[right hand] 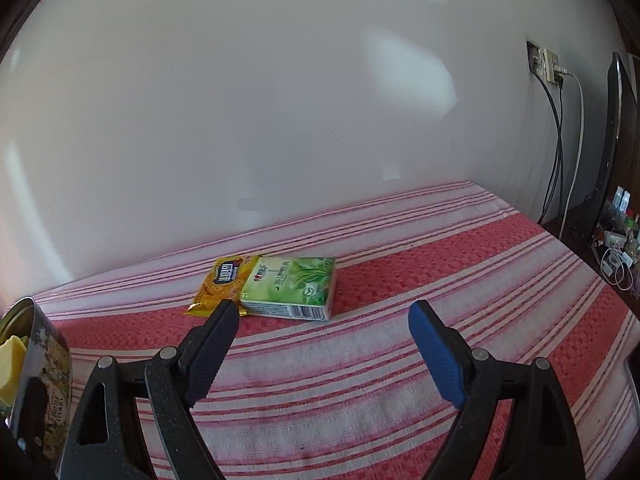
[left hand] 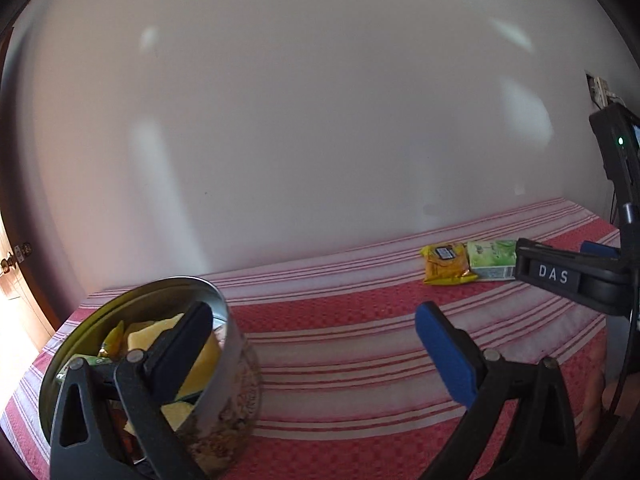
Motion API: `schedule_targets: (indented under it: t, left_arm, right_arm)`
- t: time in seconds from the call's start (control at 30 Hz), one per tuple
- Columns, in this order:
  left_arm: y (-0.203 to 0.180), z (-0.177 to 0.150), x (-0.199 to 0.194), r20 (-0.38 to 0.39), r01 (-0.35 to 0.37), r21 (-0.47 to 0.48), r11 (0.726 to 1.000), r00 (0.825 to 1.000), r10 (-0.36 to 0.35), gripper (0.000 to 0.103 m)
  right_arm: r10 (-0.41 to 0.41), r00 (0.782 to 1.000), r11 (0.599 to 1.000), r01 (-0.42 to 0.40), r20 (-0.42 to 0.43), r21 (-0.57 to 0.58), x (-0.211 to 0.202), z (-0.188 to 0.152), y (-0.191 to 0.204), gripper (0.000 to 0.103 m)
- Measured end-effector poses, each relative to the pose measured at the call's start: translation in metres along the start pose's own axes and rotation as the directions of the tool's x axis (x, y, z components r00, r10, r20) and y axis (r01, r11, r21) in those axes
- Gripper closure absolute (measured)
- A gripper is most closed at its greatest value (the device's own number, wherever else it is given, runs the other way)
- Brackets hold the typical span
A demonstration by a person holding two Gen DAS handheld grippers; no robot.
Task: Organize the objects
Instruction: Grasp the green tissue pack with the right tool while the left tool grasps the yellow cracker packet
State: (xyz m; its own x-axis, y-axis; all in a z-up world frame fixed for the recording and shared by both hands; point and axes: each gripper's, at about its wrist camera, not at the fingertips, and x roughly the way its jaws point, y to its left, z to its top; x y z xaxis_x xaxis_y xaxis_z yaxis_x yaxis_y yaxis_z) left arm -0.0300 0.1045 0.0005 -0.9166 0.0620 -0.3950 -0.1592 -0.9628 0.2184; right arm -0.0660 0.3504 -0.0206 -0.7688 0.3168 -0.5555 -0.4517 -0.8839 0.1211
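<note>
Nearest the left wrist camera, the left gripper point(left hand: 316, 344) is standing wide open with nothing held; its dark finger is crossing in front of the mouth of the butter cookie tin point(left hand: 236, 364), though whether it is touching the rim I cannot tell; the tin is already holding several yellow packets point(left hand: 202, 364) and what looks like a green one at its near rim, so part of the sorting is looking done; the right gripper point(right hand: 322, 320) is likewise hanging wide open and empty over the striped red cloth point(right hand: 440, 360), well to the right of the tin; beyond it, also right of the tin, the orange snack packet point(right hand: 224, 284) and the green tissue pack point(right hand: 292, 288) are lying side by side, touching, still waiting to go in.
</note>
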Motion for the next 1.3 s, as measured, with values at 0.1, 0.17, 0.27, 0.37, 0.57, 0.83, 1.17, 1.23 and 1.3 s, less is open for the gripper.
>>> schedule_targets:
  t: [0.1,0.17,0.27,0.37,0.57,0.83,1.17,1.23,1.3]
  left_arm:
    - [-0.013,0.005,0.013,-0.032,0.011,0.007,1.000,0.999,-0.011,0.000]
    - [-0.017,0.008,0.023,-0.053,0.021,0.008,1.000,0.998,-0.020,0.000]
    - [-0.021,0.013,0.037,-0.079,0.015,0.006,1.000,0.997,-0.014,0.000]
    - [-0.021,0.018,0.050,-0.101,0.001,-0.003,1.000,0.995,-0.001,0.000]
    - [-0.020,0.020,0.077,-0.175,0.007,-0.036,0.999,0.985,-0.013,0.000]
    - [-0.029,0.024,0.095,-0.230,0.013,-0.034,0.999,0.973,-0.020,0.000]
    - [-0.073,0.047,0.133,-0.288,0.115,-0.059,0.992,0.949,-0.127,0.001]
    - [-0.088,0.051,0.145,-0.314,0.137,-0.058,0.989,0.938,-0.148,0.001]
    - [-0.100,0.054,0.160,-0.347,0.158,-0.051,0.986,0.923,-0.166,0.001]
  right_arm:
    - [0.030,0.999,0.999,-0.030,-0.042,0.014,0.020,0.005,-0.006,0.015]
    - [0.049,0.996,0.999,-0.048,-0.075,0.014,0.033,0.010,-0.006,0.015]
    - [0.078,0.990,0.997,-0.077,-0.121,0.014,0.054,0.016,-0.002,0.015]
    - [0.112,0.977,0.994,-0.110,-0.181,0.021,0.076,0.020,0.004,0.015]
    - [0.126,0.956,0.992,-0.129,-0.266,0.007,0.111,0.027,0.018,0.015]
    - [0.128,0.950,0.989,-0.145,-0.285,-0.039,0.115,0.031,-0.001,0.029]
    - [0.014,0.970,0.993,-0.042,-0.245,-0.111,0.099,0.030,-0.054,0.029]
    - [0.036,0.967,0.997,-0.053,-0.254,-0.060,0.100,0.031,-0.070,0.029]
    - [0.046,0.965,0.998,-0.058,-0.257,-0.037,0.102,0.031,-0.073,0.029]
